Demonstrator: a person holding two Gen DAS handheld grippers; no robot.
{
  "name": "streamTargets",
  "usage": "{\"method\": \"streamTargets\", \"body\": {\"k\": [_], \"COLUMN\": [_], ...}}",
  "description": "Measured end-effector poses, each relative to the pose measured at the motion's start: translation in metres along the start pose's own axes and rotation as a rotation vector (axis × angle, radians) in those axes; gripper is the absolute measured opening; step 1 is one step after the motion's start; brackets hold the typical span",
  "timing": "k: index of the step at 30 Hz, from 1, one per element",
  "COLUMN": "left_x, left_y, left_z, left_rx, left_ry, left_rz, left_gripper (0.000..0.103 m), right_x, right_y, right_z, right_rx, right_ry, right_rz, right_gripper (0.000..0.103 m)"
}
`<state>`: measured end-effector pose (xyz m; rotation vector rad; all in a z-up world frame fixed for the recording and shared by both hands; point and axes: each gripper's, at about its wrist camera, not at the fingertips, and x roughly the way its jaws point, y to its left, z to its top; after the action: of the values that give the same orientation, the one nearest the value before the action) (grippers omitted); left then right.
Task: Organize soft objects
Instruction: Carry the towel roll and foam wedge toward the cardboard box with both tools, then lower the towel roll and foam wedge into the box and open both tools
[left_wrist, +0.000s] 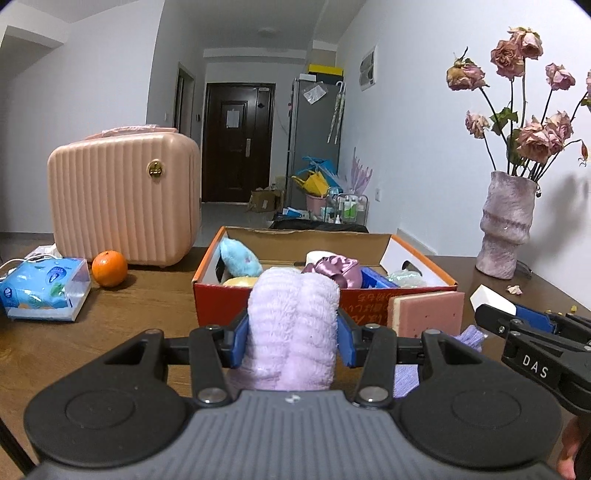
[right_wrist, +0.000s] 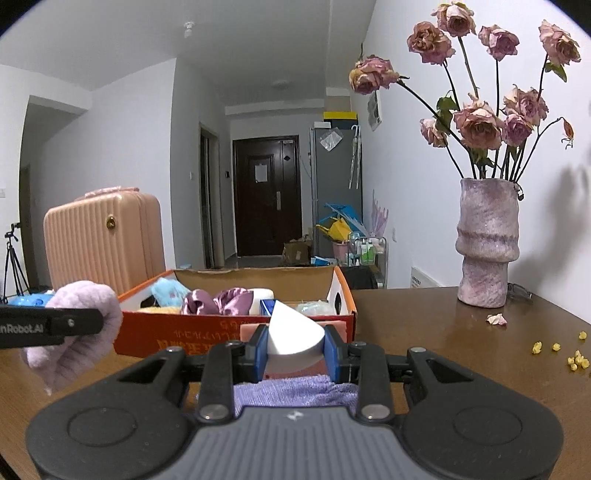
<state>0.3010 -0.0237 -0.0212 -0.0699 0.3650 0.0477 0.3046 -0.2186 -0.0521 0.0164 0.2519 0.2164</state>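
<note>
lilac towel (left_wrist: 291, 325) clenched in left tongs (left_wrist: 291, 341); right tongs (right_wrist: 295, 350) grasp white sponge (right_wrist: 293, 332).

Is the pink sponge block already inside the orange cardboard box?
No: the pink sponge block stands on the wooden table against the outside front wall of the orange cardboard box, not in it.

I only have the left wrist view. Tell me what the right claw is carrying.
Observer: The right claw is shut on a white sponge, wedge-shaped.
Operator: Report what lies under it.
Observer: A purple cloth on the table, in front of the pink sponge.
Operator: Check the table right of the vase.
Observer: Yellow crumbs lie scattered there, beyond the vase.
</note>
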Motion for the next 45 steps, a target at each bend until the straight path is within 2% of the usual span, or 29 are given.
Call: {"method": "streamTargets", "body": {"k": [11, 20, 31, 45], "left_x": [0.003, 0.011, 0.042, 0.101], "left_y": [-0.005, -0.003, -0.001, 0.005], "left_z": [0.009, 0.026, 0.046, 0.064], "left_rx": [-0.022, -0.063, -0.093, -0.105], "left_ry": [-0.022, -0.061, -0.087, -0.089], "left_rz": [-0.008, -0.004, 0.005, 0.022], "left_gripper": [0.047, 0.047, 0.047, 0.046], "right_x": [-0.001, 0.015, 0.051, 0.119], "right_y": [0.002, 0.008, 0.002, -0.003], "right_z": [0.007, 0.017, 0.030, 0.049], "right_rx": [0.011, 0.009, 0.041, 0.046], "right_ry": [-0.040, -0.069, -0.073, -0.055], "right_rz": [0.006, 0.002, -0.011, -0.043], "right_gripper": [0.030, 0.030, 0.030, 0.030]}}
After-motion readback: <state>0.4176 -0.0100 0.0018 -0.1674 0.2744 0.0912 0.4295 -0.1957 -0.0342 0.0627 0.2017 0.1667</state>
